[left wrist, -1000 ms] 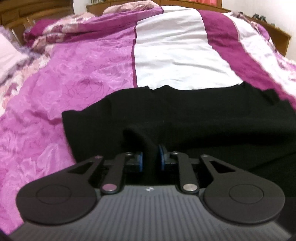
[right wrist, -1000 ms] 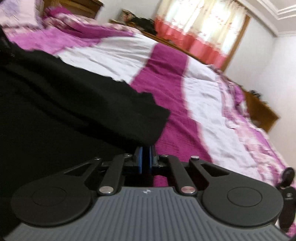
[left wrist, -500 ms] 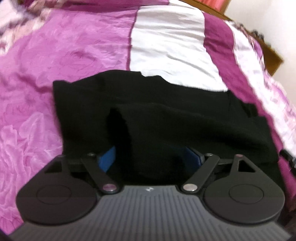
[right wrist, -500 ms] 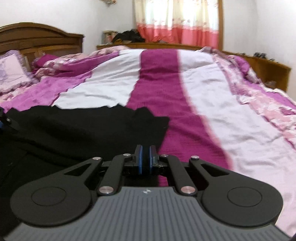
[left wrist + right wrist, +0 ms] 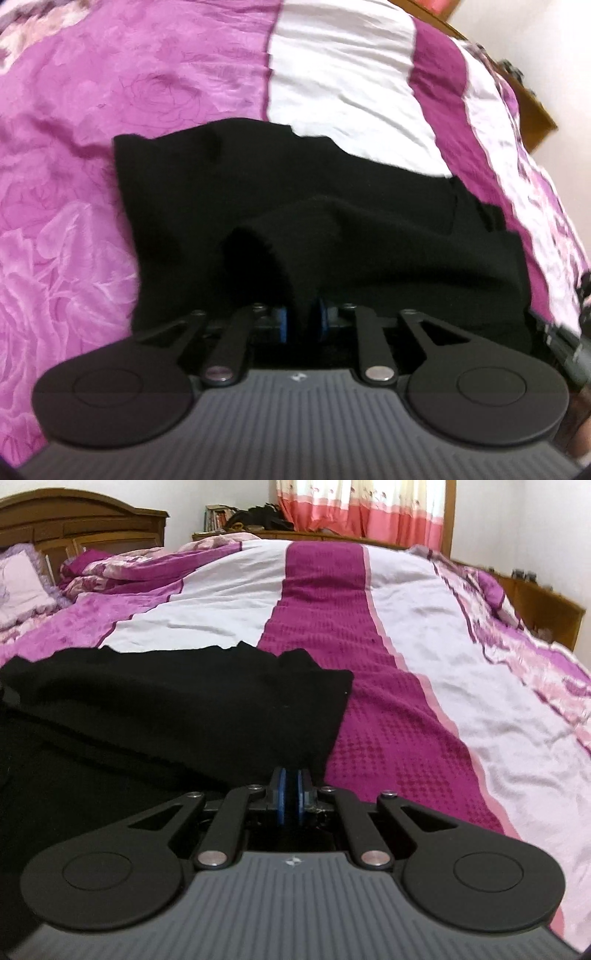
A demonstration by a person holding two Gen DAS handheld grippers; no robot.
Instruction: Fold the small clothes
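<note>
On the purple rose-patterned section of the bedspread (image 5: 74, 206), at the left of the left wrist view, lies the left edge of the black garment (image 5: 229, 192). The garment extends rightward across the white stripe (image 5: 343, 92) and the magenta stripe (image 5: 332, 635), flat on the bed. A raised fold of the garment's near edge runs down into the left gripper (image 5: 302, 320), whose blue pads (image 5: 282, 325) are clamped on the cloth, with a narrow band of fabric between them.

In the right wrist view, the garment occupies the left half; its right edge ends on the magenta stripe. The right gripper (image 5: 290, 797) is closed on the garment's near right corner, blue pads nearly together with dark fabric between them. A wooden headboard (image 5: 74, 520) and pink curtains (image 5: 362, 509) stand beyond the bed.
</note>
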